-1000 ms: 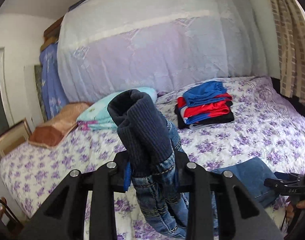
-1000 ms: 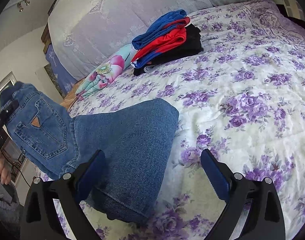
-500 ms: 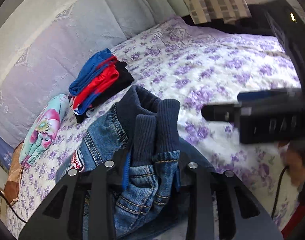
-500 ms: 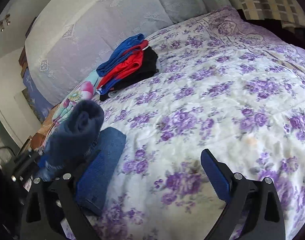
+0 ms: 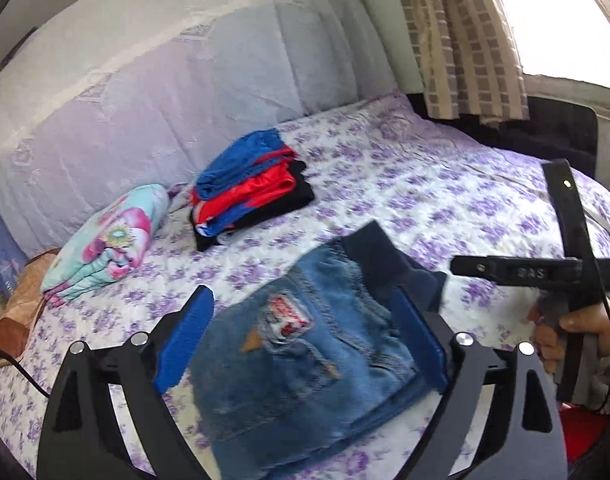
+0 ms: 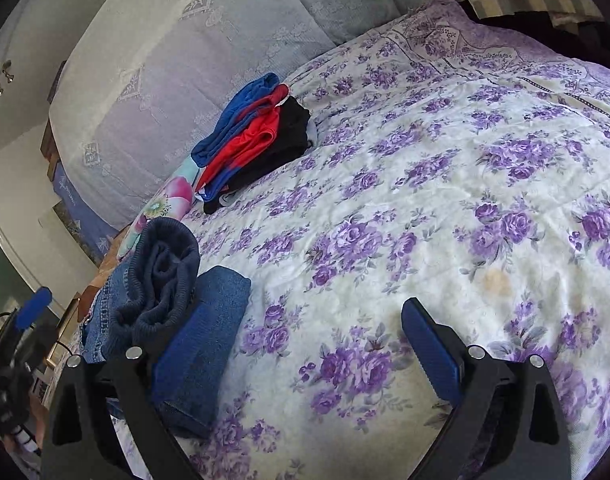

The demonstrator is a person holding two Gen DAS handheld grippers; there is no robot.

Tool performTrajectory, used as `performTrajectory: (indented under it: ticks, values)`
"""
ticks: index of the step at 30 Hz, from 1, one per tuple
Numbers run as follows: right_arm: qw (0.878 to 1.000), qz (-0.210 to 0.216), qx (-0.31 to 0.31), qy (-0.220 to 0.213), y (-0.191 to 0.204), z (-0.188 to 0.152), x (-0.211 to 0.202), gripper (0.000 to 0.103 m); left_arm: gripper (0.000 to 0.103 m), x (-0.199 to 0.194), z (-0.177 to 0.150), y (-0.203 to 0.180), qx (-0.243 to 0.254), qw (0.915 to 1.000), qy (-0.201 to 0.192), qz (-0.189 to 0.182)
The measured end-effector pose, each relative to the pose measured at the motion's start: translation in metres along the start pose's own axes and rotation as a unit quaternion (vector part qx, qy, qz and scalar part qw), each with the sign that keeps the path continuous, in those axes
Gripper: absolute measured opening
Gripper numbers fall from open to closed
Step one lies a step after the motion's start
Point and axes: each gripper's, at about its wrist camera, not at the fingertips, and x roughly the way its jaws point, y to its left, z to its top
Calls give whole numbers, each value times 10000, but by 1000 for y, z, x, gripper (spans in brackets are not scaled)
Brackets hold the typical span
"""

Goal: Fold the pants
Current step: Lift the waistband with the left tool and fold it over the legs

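Between the tongs of the left gripper (image 5: 305, 344) lie the pants (image 5: 305, 376): coarse matt blue denim with pale stitching, and a ribbed dark knit waistband (image 6: 161, 280) at their far end. Under them the bedspread (image 5: 425, 200) is soft, faintly crinkled cloth printed with purple flowers. The gripper's fingers are matt black plastic with shiny metal bolts and rough blue pads (image 5: 185, 340). Beyond the tongs, the clothes stack (image 5: 249, 184) includes slick, slightly shiny red fabric.
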Motion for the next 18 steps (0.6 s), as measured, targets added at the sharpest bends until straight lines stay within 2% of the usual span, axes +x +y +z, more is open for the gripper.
performTrajectory:
  ticks: [2, 4, 7, 9, 11, 13, 14, 15, 17, 18]
  values:
    - [9999, -2, -105, -127, 7, 2, -5, 97, 90, 5, 2, 24, -274, 9990, 127, 339]
    - [9975, -61, -560, -418, 28, 8, -15, 97, 90, 15, -1, 42, -525, 9965, 375, 539]
    - [9838, -180, -1623, -735, 76, 19, -23, 97, 90, 30, -13, 51, -775, 9939, 729, 287]
    - [9751, -45, -2098, -716, 104, 23, -20, 97, 90, 34, -23, 42, -658, 9946, 773, 232]
    - [9677, -64, -2455, -565, 123, 20, -9, 97, 90, 40, -34, 32, -464, 9953, 782, 326]
    - [9562, -524, -2873, -181, 130, 9, 16, 97, 91, 54, -48, 28, -535, 9933, 984, 275]
    - [9488, -860, -3034, 164, 126, 0, 35, 97, 91, 63, -55, 30, -711, 9911, 1111, 166]
    - [9507, -915, -2940, 379, 113, -7, 46, 99, 94, 72, -63, 32, -905, 9881, 1243, 12]
    - [9716, -465, -2167, 824, 84, 1, 52, 99, 99, 80, -71, 37, -1089, 9870, 1181, -59]
    - [9744, -337, -1996, 976, 76, 4, 55, 99, 99, 83, -71, 40, -1161, 9855, 1231, -151]
